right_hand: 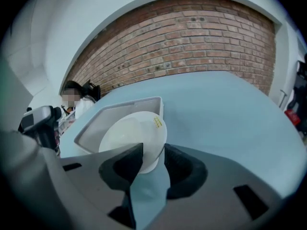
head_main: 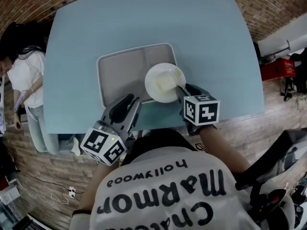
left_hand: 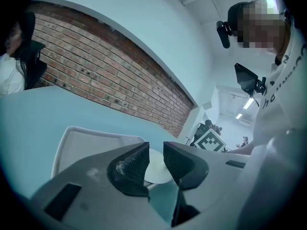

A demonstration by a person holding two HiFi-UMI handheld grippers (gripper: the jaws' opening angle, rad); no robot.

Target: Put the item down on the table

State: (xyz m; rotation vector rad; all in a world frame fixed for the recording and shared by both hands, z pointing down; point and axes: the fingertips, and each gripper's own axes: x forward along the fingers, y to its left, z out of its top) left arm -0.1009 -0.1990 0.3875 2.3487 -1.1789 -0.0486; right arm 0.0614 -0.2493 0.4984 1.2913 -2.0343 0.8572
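Note:
A white bowl (head_main: 164,83) hangs over the right end of a grey compartment tray (head_main: 120,73) on the light-blue table (head_main: 192,32). My right gripper (head_main: 181,91) is shut on the bowl's near rim. In the right gripper view the bowl (right_hand: 132,135) tilts up between the jaws of the right gripper (right_hand: 153,152), above the tray (right_hand: 103,114). My left gripper (head_main: 131,103) hovers at the tray's front edge. In its own view the left gripper (left_hand: 156,155) has its jaws drawn nearly together with nothing between them; the bowl (left_hand: 156,171) shows beyond.
A person (head_main: 21,71) in a white top stands by the table's left side. A red box (head_main: 283,68) and black stands are on the wooden floor to the right. Bare blue tabletop lies right of and behind the tray. A brick wall (right_hand: 192,37) runs behind the table.

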